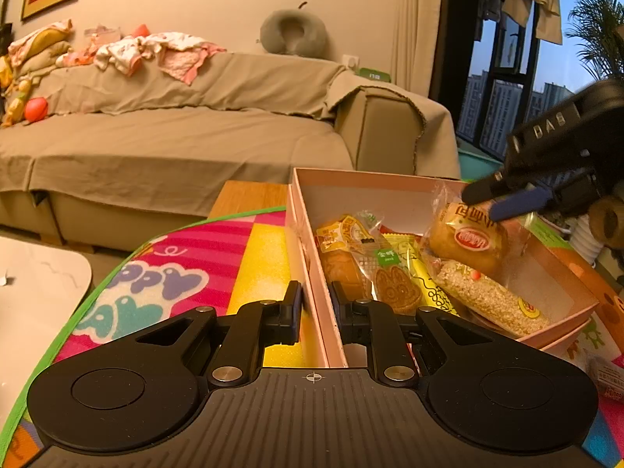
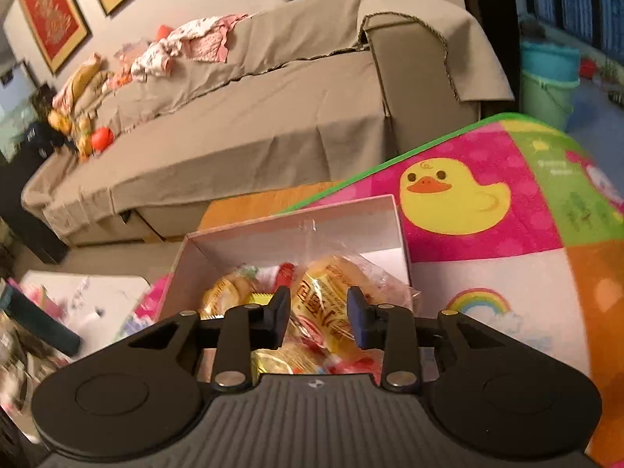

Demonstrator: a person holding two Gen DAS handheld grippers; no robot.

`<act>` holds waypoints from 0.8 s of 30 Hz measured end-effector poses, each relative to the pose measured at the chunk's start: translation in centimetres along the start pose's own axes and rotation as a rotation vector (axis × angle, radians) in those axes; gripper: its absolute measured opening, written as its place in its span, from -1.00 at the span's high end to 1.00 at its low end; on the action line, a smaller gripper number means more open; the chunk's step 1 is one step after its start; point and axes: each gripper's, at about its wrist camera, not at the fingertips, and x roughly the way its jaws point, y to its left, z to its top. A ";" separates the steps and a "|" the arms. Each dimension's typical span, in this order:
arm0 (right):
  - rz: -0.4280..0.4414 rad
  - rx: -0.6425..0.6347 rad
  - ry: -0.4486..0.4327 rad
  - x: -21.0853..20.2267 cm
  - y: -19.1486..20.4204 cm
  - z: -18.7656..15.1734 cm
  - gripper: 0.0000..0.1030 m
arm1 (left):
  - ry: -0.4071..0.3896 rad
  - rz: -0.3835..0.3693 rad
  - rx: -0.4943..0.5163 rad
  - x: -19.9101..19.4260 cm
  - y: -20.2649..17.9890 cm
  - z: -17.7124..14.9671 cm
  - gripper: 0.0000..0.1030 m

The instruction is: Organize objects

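Pink box (image 1: 319, 273) of thin cardboard is long and rectangular, and its long axis runs away from the left wrist camera toward the sofa (image 1: 175, 144). It lies on a soft play mat (image 1: 195, 257) with bright pink, yellow and green fields; in the right wrist view the same mat shows a yellow duck (image 2: 454, 199) and a rainbow. The left gripper (image 1: 316, 304) is low and level, and its two black fingers stand on both sides of the near left wall of the box, one outside and one inside, closed on this wall. Inside the box lie snacks in shiny clear wrappers: a brown rabbit-shaped biscuit (image 1: 397, 288), a long bar covered with pale grains (image 1: 491, 296) that points toward the near right corner, and a round yellow bread bun (image 1: 468, 241) above it. The right gripper (image 1: 495, 202) comes from the right side, tilted down, and its tips touch the wrapper of the bun. In the right wrist view the fingers (image 2: 279, 312) stand apart with the bun packet (image 2: 323, 304) between them; I cannot tell if they press it. Behind the box stands the sofa, covered with a wrinkled beige cloth, with pink clothes (image 1: 156, 52) on its back.
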 end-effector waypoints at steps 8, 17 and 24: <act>-0.124 -0.490 -0.066 0.0 5.0 -1.1 -0.47 | 0.000 0.000 0.001 0.0 0.0 0.0 0.66; -0.214 -0.527 0.035 2.2 5.2 -0.5 0.22 | 0.001 -0.001 0.001 0.0 0.0 0.0 0.66; 0.077 -0.055 -0.004 -2.6 1.3 4.6 0.68 | 0.000 -0.002 0.001 0.0 0.0 0.1 0.66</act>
